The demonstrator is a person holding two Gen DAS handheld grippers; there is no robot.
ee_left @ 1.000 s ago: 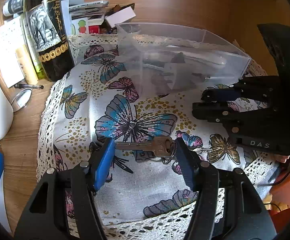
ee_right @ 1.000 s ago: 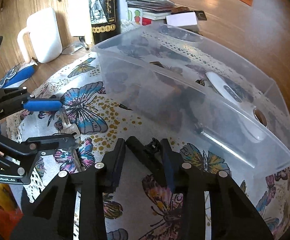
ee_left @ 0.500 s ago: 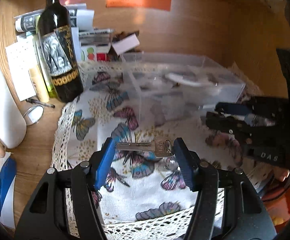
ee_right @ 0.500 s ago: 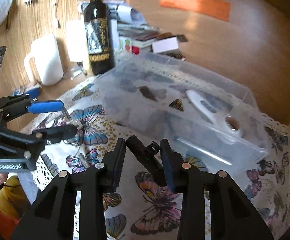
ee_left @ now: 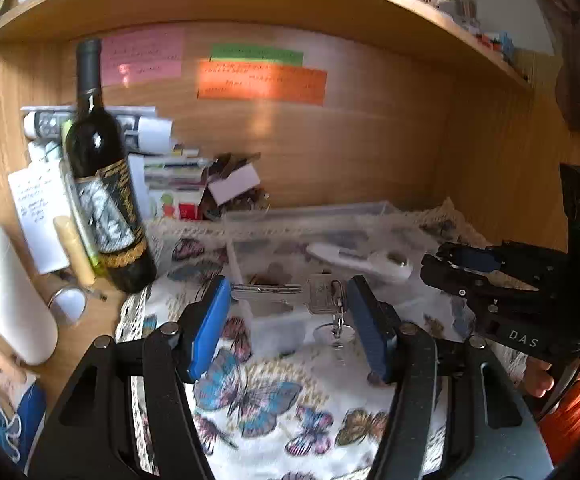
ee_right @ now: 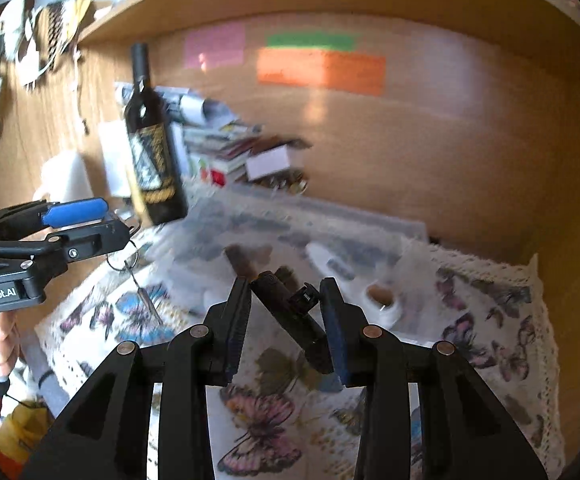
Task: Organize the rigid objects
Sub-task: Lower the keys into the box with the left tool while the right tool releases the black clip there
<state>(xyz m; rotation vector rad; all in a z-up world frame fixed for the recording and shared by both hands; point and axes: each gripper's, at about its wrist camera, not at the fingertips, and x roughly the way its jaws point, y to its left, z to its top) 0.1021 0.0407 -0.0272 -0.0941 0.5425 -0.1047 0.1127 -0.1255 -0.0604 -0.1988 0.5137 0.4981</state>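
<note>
Both tools have lifted off the cloth (ee_left: pixel 250 392). Left tool (ee_left: pixel 286 304) grips the key (ee_left: pixel 290 292); right tool (ee_right: pixel 286 304) grips a black object (ee_right: pixel 290 312). Bin (ee_left: pixel 309 216) at twelve o'clock; drop-off likely next.

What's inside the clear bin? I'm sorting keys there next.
In the bin, a long white tool with a ring end and some dark small pieces show. The walls blur everything else; the near corner sits behind the key.

White butterfly-print cloth (ee_left: pixel 290 408), silver key (ee_left: pixel 286 294), blue gripper pads (ee_left: pixel 210 328), orange note (ee_left: pixel 262 84).
</note>
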